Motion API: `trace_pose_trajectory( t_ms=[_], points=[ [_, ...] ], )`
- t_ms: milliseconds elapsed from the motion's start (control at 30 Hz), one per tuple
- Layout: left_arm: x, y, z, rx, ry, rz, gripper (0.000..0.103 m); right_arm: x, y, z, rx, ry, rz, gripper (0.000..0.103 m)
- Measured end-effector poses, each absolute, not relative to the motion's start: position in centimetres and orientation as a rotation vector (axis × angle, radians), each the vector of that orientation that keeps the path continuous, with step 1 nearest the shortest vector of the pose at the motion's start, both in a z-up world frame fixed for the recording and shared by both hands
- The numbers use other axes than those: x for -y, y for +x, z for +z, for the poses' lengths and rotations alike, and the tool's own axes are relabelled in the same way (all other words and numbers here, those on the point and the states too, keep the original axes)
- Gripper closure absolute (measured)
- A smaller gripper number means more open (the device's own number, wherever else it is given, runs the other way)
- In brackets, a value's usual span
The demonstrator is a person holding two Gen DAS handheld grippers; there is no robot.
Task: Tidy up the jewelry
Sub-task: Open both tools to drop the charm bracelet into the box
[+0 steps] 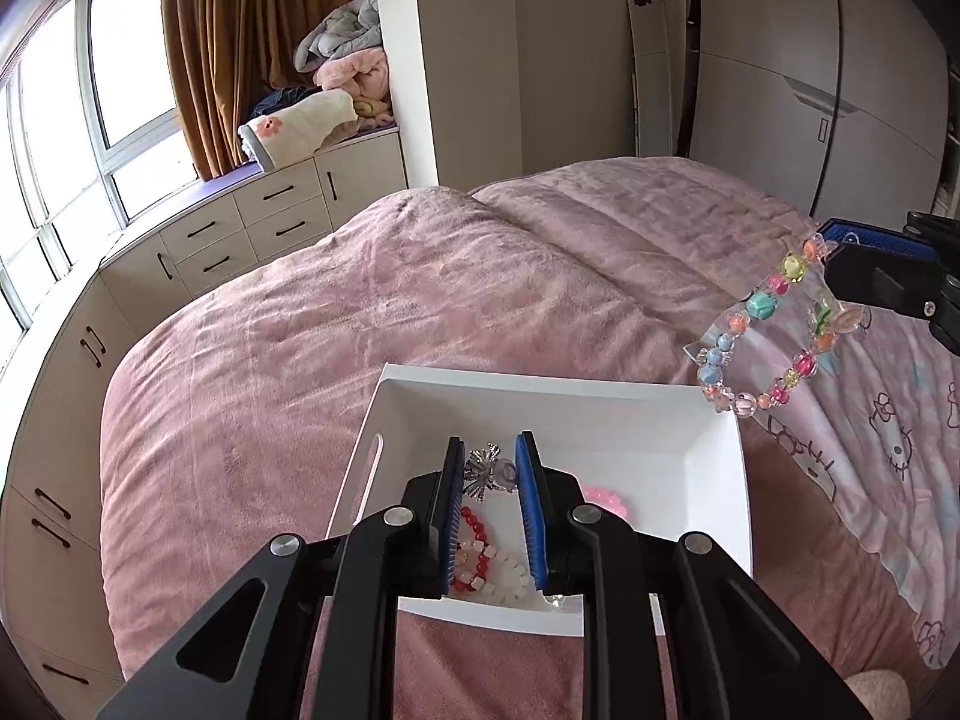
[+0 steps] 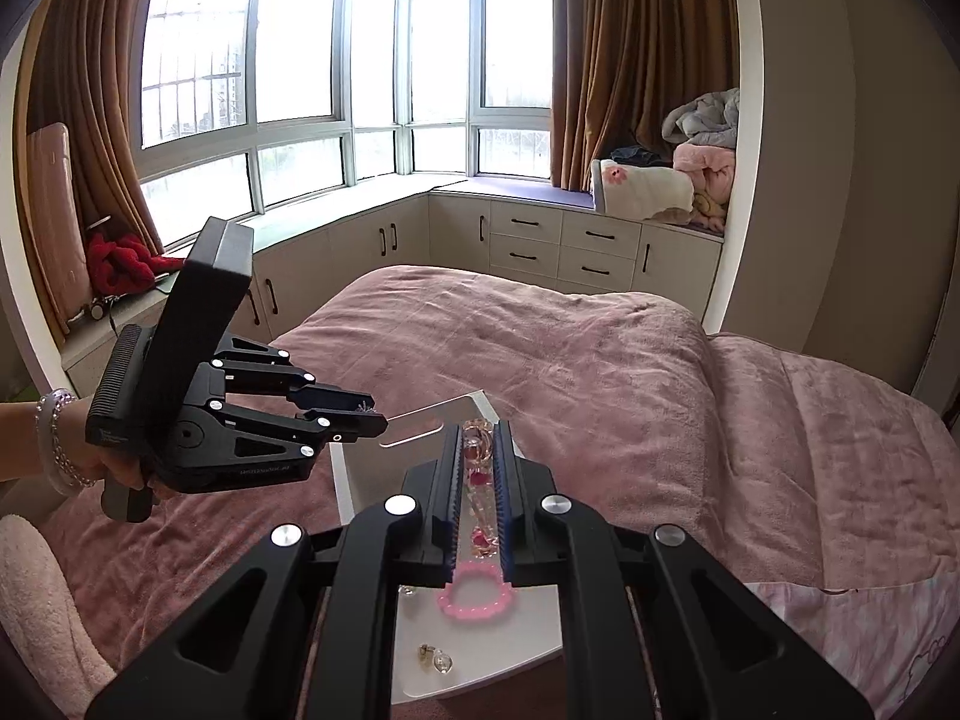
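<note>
Left wrist view: the left gripper hangs over a white tray on the pink bed, its fingers spread with nothing between them. A silver brooch, a red bracelet and a pink bracelet lie in the tray. A colourful bead bracelet dangles from the right gripper, above the tray's far corner.

Right wrist view: the right gripper pinches the bead bracelet between its nearly closed fingers, above the tray.

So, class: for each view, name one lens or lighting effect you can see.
Left wrist view: fisheye bends the white tray and drawers; the window is blown out. Right wrist view: window panes glare white, black corners vignette, and the bracelet between the fingers looks blurred.
</note>
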State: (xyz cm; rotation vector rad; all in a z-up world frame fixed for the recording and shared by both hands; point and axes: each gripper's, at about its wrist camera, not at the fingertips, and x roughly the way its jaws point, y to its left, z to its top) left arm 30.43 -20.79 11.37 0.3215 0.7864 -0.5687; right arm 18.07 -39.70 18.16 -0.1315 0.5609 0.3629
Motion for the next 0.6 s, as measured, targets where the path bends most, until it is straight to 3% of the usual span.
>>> trace_pose_trajectory(
  t_ms=[267,367,433,533,600],
  points=[
    [23.0,33.8,5.7,-0.903,0.313,-0.525,0.077,39.7,21.2,14.2,-0.654,-0.123,0.387,0.091],
    [23.0,33.8,4.9,-0.886,0.312,-0.524,0.065,39.6,21.5,13.6,-0.659,-0.122,0.389,0.091],
    [22.8,33.7,4.9,-0.876,0.309,-0.521,0.057,39.7,21.5,13.5,-0.657,-0.106,0.391,0.074],
    [22.2,33.4,5.7,-0.850,0.288,-0.490,0.040,39.9,21.4,13.8,-0.639,-0.091,0.386,0.060],
    [21.4,33.1,7.0,-0.806,0.258,-0.453,0.017,39.9,21.0,14.3,-0.620,-0.086,0.386,0.053]
  ],
)
